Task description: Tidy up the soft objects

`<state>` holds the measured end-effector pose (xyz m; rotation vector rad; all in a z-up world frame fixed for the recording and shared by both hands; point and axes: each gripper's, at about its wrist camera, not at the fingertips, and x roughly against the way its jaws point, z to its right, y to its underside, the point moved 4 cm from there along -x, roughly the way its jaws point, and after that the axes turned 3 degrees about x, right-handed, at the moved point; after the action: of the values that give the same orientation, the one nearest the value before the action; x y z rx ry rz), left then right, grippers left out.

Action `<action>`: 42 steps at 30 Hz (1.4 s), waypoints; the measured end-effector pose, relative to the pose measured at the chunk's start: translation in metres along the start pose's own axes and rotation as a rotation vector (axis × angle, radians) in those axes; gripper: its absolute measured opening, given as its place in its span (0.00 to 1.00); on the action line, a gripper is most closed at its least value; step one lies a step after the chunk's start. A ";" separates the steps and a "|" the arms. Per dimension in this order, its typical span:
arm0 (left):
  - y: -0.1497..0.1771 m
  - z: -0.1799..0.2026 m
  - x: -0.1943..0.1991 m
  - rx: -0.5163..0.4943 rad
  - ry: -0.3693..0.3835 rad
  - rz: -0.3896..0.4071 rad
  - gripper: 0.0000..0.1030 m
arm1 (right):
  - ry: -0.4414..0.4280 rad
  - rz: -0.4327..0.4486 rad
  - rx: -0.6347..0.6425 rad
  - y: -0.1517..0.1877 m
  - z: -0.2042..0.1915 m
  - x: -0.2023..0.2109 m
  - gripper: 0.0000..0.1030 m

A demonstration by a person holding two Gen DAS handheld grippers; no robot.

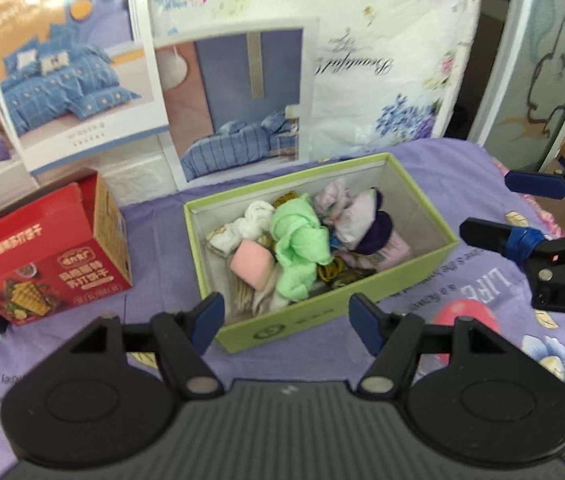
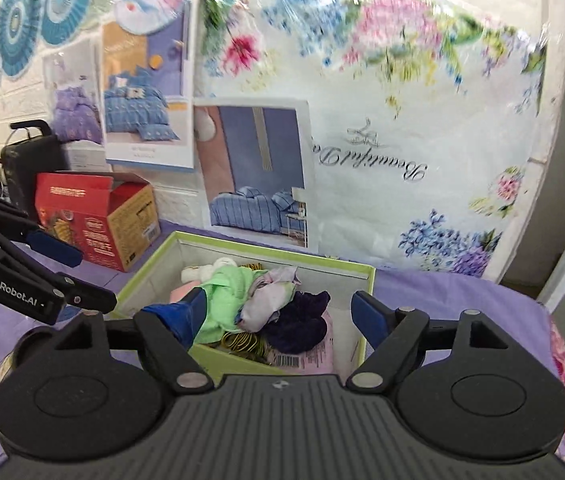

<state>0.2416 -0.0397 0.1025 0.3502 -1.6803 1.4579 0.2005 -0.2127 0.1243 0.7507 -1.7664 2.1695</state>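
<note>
A light green box [image 1: 422, 208] sits on the purple bedsheet and holds several soft items: a green cloth [image 1: 300, 246], a pink roll [image 1: 251, 266], a white sock [image 1: 256, 216], a pale floral bundle [image 1: 356, 216] and a dark purple scrunchie [image 1: 378, 234]. My left gripper [image 1: 286, 322] is open and empty just before the box's near wall. My right gripper [image 2: 282, 314] is open and empty above the box [image 2: 364, 276], over the green cloth [image 2: 226, 292] and scrunchie [image 2: 298, 322]. It shows at the right in the left wrist view [image 1: 486, 208].
A red open snack carton [image 1: 48, 256] stands left of the box, also in the right wrist view [image 2: 94, 216]. Packaged bedding sets [image 1: 382, 60] lean against the wall behind. The left gripper [image 2: 70, 276] reaches in from the left in the right wrist view. A black case [image 2: 30, 164] stands far left.
</note>
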 end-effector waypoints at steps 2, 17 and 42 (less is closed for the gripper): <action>0.008 0.007 0.017 -0.004 0.007 0.029 0.70 | 0.012 0.025 0.019 0.002 -0.007 0.017 0.64; 0.060 0.026 0.093 0.036 -0.030 0.176 0.76 | 0.066 0.168 0.026 0.028 -0.047 0.101 0.65; 0.160 0.032 0.063 0.198 -0.207 0.160 0.90 | 0.138 0.156 -0.147 0.146 -0.072 0.145 0.66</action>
<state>0.0805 -0.0050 0.0446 0.4987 -1.7631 1.7638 -0.0097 -0.1964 0.0693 0.4312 -1.9428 2.0996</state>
